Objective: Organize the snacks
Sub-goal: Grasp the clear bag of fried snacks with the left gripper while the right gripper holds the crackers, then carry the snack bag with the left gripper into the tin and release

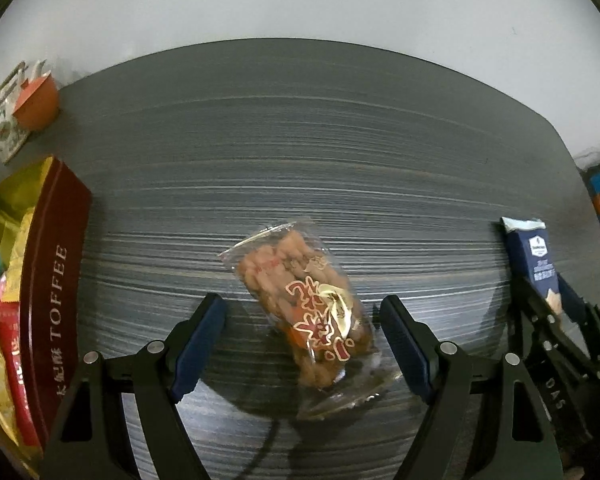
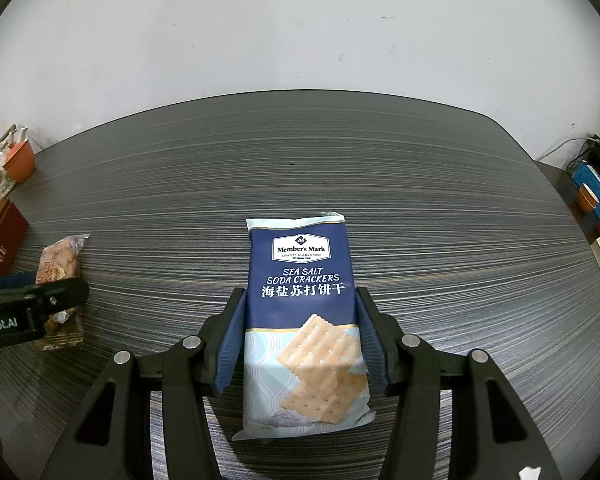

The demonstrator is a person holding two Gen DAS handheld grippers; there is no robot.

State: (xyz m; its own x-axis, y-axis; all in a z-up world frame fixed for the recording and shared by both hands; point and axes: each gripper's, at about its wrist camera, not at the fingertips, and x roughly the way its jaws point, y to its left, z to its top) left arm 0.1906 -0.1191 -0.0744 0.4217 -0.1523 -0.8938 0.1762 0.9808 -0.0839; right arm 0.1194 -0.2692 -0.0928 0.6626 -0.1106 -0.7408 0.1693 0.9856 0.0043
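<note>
Grey streaked table (image 2: 300, 168) against white wall (image 2: 284, 28)

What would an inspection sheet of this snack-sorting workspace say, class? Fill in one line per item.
Surface: dark striped table, bare in the middle.
Job's things: soda cracker pack lying flat; clear bag of fried snacks lying flat; toffee box at the left edge, holding wrapped snacks.
Clutter: orange cup and patterned teapot in the far left corner.
Grippers: left tongs open around the snack bag; right tongs closed against the cracker pack's sides.
Cables: white cable far right.
Surroundings: plain white wall.
</note>
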